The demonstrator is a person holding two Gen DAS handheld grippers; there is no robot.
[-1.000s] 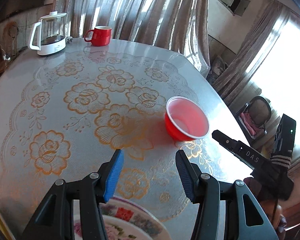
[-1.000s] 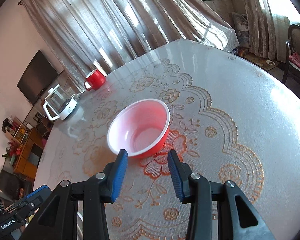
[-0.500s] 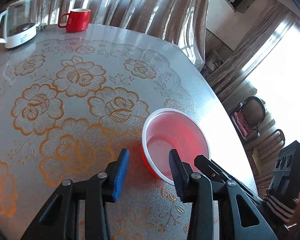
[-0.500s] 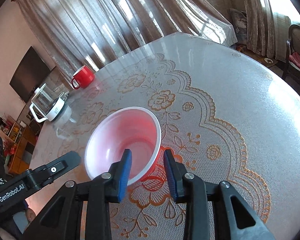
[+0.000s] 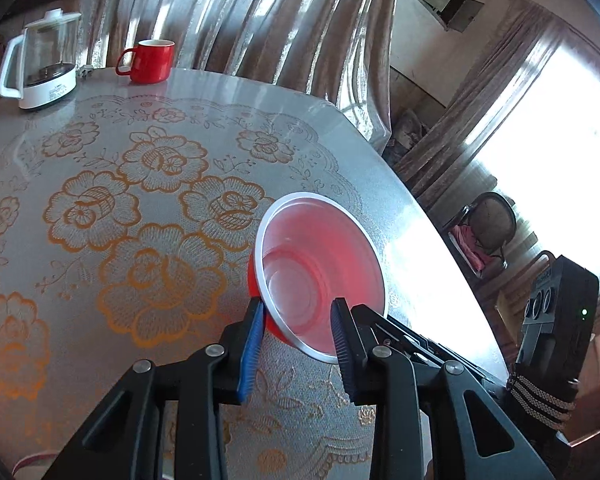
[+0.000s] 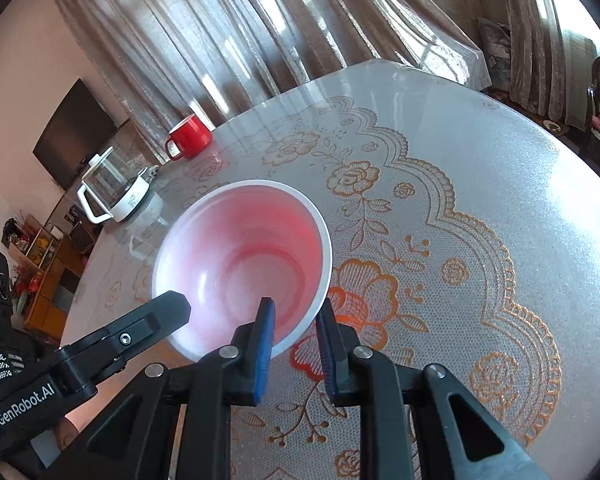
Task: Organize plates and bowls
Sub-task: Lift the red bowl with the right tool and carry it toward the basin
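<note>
A red plastic bowl point(image 5: 320, 276) with a white rim and pale inside is tilted above the flowered tablecloth point(image 5: 140, 200). My left gripper point(image 5: 298, 344) straddles its near rim, one blue pad outside and one inside; the gap is still wide. My right gripper point(image 6: 294, 344) pinches the bowl point(image 6: 244, 264) at its near right rim, with one pad inside and one outside, and holds it tilted. The left gripper's black finger point(image 6: 140, 328) shows at the bowl's left in the right wrist view.
A red mug point(image 5: 150, 60) and a glass kettle on a white base point(image 5: 40, 68) stand at the table's far edge by the curtains. A chair point(image 5: 488, 228) stands beyond the table's right edge. A patterned plate edge point(image 5: 32, 460) shows at the bottom left.
The right gripper closed on the bowl's rim and tipped it up. The left gripper moved forward from over the patterned plate to the bowl and now straddles its rim.
</note>
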